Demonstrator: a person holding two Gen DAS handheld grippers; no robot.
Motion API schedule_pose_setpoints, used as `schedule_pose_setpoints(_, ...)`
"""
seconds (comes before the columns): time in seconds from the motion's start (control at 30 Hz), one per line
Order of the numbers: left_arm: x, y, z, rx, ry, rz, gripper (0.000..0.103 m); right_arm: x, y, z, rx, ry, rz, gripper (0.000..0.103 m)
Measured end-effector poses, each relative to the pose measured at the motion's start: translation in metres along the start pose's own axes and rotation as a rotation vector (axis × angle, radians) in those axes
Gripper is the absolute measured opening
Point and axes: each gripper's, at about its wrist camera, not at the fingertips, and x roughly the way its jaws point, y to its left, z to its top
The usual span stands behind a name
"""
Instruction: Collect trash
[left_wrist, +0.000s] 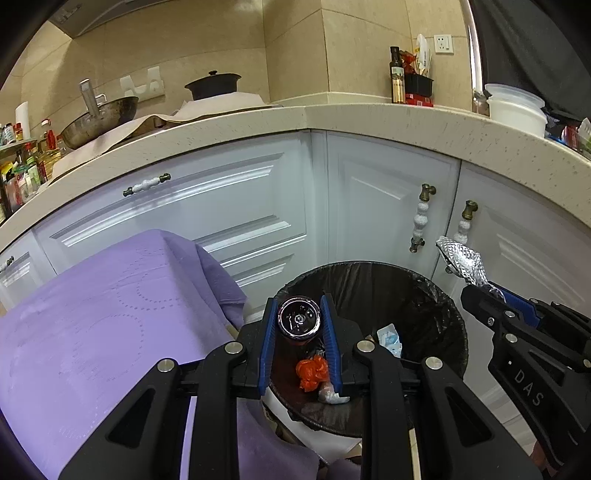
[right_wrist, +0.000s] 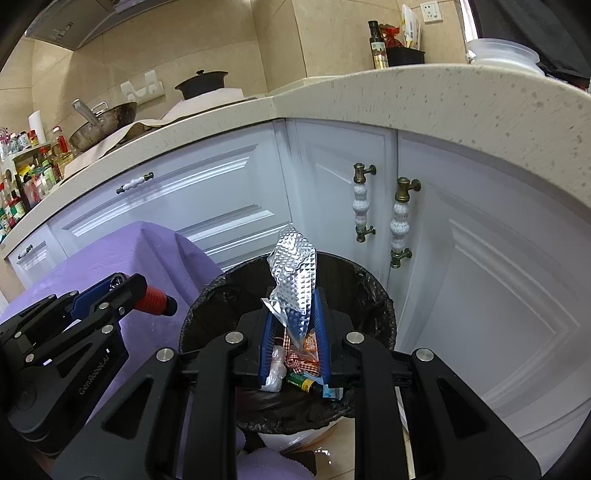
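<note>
My left gripper (left_wrist: 299, 314) is shut on a red can (left_wrist: 298, 319), its end facing the camera, and holds it over the near left part of the black-lined trash bin (left_wrist: 439, 310). The right wrist view shows the same can (right_wrist: 155, 300) sticking out of that gripper beside the bin (right_wrist: 376, 306). My right gripper (right_wrist: 293, 306) is shut on a crumpled silver foil wrapper (right_wrist: 293, 277) above the bin's opening; the wrapper (left_wrist: 461, 260) also shows at the right of the left wrist view. Inside the bin lie orange plastic (left_wrist: 312, 373), wrappers and a small battery (right_wrist: 301, 382).
White cabinet doors with ceramic handles (right_wrist: 400, 221) stand right behind the bin. A purple cloth (left_wrist: 92, 332) covers a surface on the left. The beige countertop (left_wrist: 369, 114) above carries a wok (left_wrist: 98, 120), a black pot (left_wrist: 212, 85), bottles and white bowls (left_wrist: 515, 109).
</note>
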Motion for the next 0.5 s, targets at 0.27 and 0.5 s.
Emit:
schedule_pose_setpoints(0.27,0.023,-0.005,0.002,0.009,0.033,0.018,0.025,0.022,-0.004,0.003,0.014,0.007,-0.017,0.021)
schedule_pose_setpoints(0.5,0.033,0.0,0.004,-0.02,0.064,0.008,0.046,0.028,-0.011,0.002,0.034,-0.004,-0.046,0.039)
